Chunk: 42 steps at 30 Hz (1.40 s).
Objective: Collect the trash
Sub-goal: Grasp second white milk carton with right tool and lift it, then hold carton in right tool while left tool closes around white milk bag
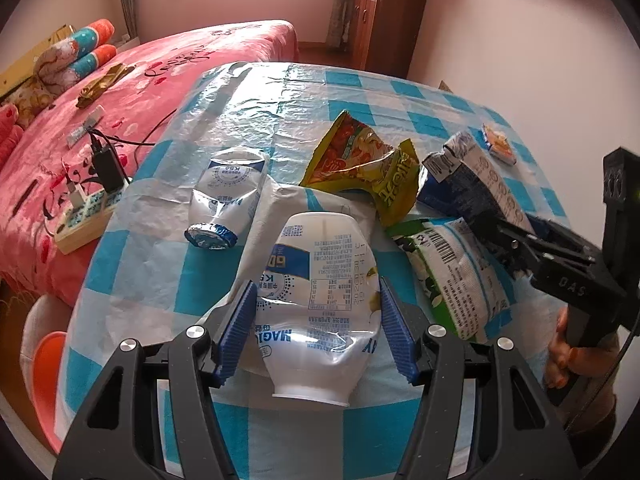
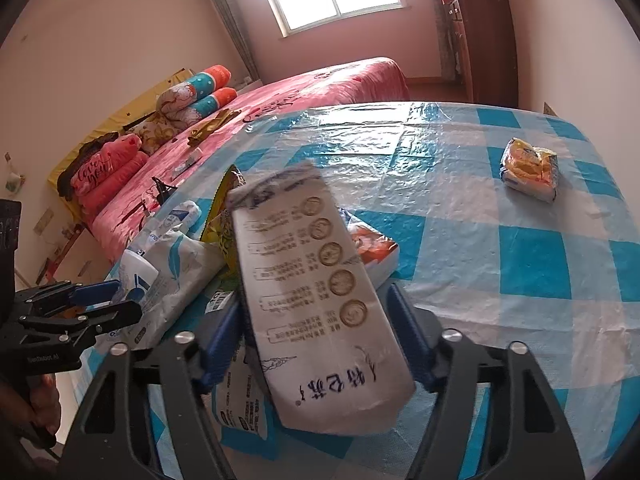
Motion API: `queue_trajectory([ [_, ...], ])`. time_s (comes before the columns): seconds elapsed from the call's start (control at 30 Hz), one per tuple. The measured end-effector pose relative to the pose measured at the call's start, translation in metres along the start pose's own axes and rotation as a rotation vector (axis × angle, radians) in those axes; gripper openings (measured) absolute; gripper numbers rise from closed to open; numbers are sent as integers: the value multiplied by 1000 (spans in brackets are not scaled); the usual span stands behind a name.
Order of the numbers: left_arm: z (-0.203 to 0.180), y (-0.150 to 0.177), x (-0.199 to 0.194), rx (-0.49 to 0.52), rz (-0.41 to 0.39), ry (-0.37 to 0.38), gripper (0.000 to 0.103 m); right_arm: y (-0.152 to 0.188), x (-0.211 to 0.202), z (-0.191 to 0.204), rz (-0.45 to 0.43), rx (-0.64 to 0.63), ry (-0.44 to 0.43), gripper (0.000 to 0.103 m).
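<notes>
1. Here the left tongs (image 1: 316,312) clamp the crushed white bottle (image 1: 320,280) above the worktop (image 1: 280,92), its long axis running straight ahead.
2. The right tongs (image 2: 316,332) grip the white wrapper (image 2: 320,304); the small orange packet (image 2: 530,170) lies well apart, nearer them.

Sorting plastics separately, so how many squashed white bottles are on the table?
2. One bottle sits in the left tool; the other bottle lies beyond, to its left. Wrappers may hide more.

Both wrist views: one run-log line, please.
left hand-held gripper: grips squashed white bottle | right hand-held gripper: grips white packet | checked table
</notes>
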<state>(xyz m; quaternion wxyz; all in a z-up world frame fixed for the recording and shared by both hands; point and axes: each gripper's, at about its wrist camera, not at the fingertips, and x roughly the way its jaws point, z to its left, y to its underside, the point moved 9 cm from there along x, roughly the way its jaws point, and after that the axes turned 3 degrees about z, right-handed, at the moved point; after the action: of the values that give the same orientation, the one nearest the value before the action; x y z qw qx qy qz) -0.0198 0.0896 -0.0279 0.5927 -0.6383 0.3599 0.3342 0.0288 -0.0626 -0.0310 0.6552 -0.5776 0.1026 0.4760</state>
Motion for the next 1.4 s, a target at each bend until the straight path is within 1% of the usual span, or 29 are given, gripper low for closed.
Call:
queue_trajectory([
  [0.03,-1,0,0,-2,-3,7,62,0,-1,0,-2,-1,-1,64],
  [0.3,-1,2,-4,-24,-18,73,62,-2,-7,0,-35,-10,3,63],
  [0.4,-1,3,-7,-27,-28,94,62,-3,-13,0,-60,-9,12,63],
  [0.57,1,3,-13,-23,-53,112,62,-2,-21,-8,-96,22,18,63],
  [0.73,6,3,-16,-24,-69,130,62,-1,-27,-16,-111,85,-7,62],
  [0.87,8,3,-19,-21,-84,138,62,-7,-41,-18,-149,117,-20,62],
  [0.97,12,3,-22,-26,-96,149,62,-11,-49,-14,-162,131,-40,62],
  [1.2,33,1,-42,-50,-145,147,62,-18,-57,4,-168,162,-106,62],
  [1.4,67,7,-55,-92,-170,124,62,-20,-61,30,-151,185,-171,62],
])
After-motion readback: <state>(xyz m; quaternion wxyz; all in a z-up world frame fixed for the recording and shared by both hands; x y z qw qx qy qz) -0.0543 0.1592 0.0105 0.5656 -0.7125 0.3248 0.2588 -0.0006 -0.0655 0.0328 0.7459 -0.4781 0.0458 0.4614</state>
